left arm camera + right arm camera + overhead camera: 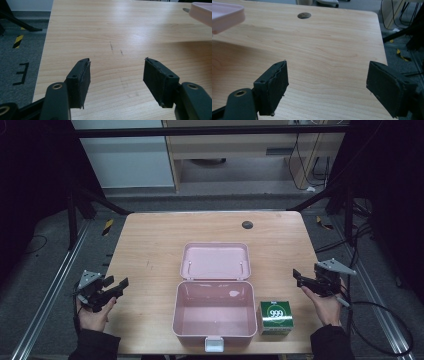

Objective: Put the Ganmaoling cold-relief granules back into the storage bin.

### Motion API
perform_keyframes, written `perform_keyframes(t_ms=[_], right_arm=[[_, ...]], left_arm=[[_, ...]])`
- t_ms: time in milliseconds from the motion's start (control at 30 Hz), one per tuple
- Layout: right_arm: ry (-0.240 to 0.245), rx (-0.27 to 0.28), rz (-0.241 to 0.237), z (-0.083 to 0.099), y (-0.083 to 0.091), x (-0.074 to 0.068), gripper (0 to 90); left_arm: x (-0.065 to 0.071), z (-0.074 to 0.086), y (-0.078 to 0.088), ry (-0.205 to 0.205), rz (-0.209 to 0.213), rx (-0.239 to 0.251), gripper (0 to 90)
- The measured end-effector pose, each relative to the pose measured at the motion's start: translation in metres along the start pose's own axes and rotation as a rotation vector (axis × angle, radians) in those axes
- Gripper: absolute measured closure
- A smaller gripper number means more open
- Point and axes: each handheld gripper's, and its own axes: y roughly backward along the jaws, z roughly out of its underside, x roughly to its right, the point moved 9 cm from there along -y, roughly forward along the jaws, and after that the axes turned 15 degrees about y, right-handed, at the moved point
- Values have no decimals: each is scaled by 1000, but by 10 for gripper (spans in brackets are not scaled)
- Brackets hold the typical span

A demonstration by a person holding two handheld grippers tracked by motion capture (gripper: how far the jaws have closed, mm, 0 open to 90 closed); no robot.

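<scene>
High view of the desk (150,240) with both tools at rest at its side edges. The open pink box (215,315) sits at the centre near the person's edge, its lid (215,261) laid back flat toward the far side and its interior bare. The small green carton (275,317) stands on the desk just beside the box's right wall, apparently not touching it.

The right hand-held gripper (298,276) hovers near the right edge of the desk, jaws parted with nothing between them; in the right gripper view its pads (274,87) frame bare wood, with the corner of the pink lid (227,15) at upper left. The left hand-held gripper (120,287) hovers near the left edge, likewise spread and empty; the left gripper view shows its pads (82,80) over bare wood and the edge of the pink box (202,12) at upper right.

The governing relation: the carton lies toward the person and slightly inward from the right hand-held gripper, near it, whereas the left hand-held gripper is well apart from the carton with the whole box between them. The right hand is therefore judged the better placed to take the carton. The carton looks roughly cubic, so no long axis dictates the approach; a grasp across its left and right faces would suit a short carry leftward over the box wall.
</scene>
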Motion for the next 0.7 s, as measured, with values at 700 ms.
perform_keyframes(t_ms=[700], right_arm=[[258,12,-187,-48,36,-18,168]], left_arm=[[17,9,1,-40,39,-77,340]])
